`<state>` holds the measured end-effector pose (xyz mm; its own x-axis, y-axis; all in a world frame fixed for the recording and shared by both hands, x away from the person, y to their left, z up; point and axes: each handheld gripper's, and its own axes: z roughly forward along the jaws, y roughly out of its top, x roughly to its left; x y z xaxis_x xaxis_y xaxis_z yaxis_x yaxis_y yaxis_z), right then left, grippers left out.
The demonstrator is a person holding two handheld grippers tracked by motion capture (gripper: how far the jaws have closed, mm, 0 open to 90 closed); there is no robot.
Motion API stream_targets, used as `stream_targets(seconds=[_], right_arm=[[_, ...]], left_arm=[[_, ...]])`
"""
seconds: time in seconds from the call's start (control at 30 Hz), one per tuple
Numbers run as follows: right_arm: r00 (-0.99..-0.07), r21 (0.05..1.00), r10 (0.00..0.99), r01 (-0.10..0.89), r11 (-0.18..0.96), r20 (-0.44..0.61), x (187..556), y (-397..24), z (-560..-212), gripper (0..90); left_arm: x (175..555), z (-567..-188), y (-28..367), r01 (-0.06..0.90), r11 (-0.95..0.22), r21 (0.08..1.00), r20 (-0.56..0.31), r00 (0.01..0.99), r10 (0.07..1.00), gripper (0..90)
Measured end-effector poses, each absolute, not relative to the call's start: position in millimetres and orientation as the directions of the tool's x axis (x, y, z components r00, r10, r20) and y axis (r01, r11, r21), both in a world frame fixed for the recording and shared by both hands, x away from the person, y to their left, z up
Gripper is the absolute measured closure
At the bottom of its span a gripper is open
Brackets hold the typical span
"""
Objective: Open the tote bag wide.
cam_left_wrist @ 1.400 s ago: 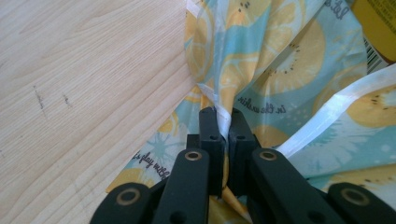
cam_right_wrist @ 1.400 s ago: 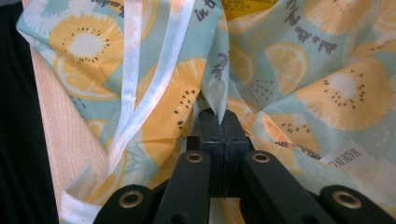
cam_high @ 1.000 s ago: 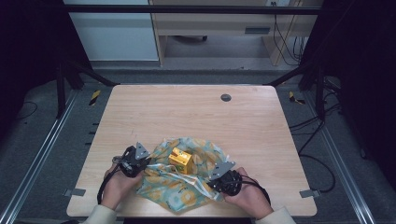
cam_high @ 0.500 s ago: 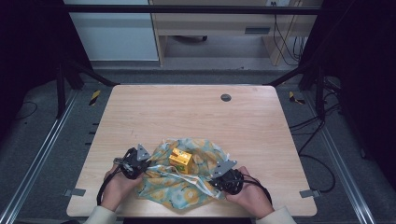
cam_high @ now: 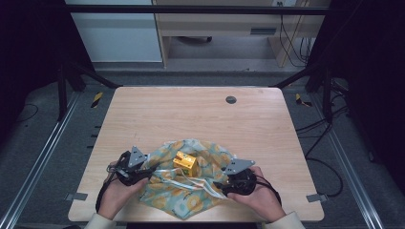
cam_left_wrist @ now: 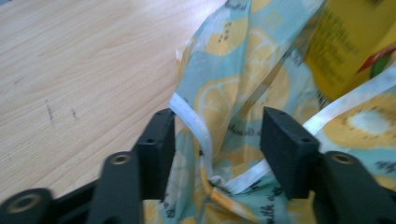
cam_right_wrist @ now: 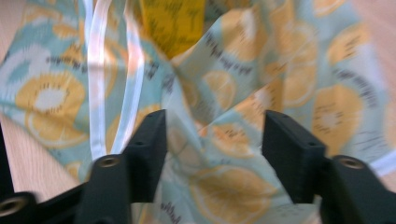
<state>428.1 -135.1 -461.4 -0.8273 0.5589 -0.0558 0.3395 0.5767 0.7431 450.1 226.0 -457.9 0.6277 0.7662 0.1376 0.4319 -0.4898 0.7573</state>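
Observation:
A teal cloth (cam_high: 184,200) printed with lemon slices lies crumpled on the table's near half, with a yellow box (cam_high: 185,162) resting on its middle. My left gripper (cam_high: 152,168) sits at the cloth's left edge. In the left gripper view its jaws (cam_left_wrist: 219,121) have just been opening, and a fold of cloth (cam_left_wrist: 224,93) with white hem tape stands loose between them, the box (cam_left_wrist: 350,51) beyond. My right gripper (cam_high: 217,185) is at the cloth's right side. Its jaws (cam_right_wrist: 215,119) have also just been opening, with slack cloth (cam_right_wrist: 224,140) between the pads.
The wooden table (cam_high: 191,114) stretches bare beyond the cloth, with a dark round grommet (cam_high: 231,99) near its far edge. Black frame posts stand at the far corners. Cables trail on the floor to the right (cam_high: 315,129).
In the high view both hands stay at the cloth's two sides. The cloth and box lie as before.

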Motion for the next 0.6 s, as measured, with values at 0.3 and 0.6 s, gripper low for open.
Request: stream_targets(seconds=[0.3, 0.6], right_arm=[[-0.779, 0.821, 0.625, 0.323, 0.471, -0.051, 433.2, -147.5, -444.8, 19.7], [-0.682, 0.875, 0.731, 0.341, 0.345, -0.022, 441.6, -162.8, -435.8, 11.4]], left_arm=[[445.0, -444.6, 223.9, 0.391, -0.4, 0.829, 0.1, 0.599, 0.794, 26.8], [442.4, -440.3, 228.2, 0.393, -0.366, 0.843, 0.083, 0.578, 0.812, 18.0]])
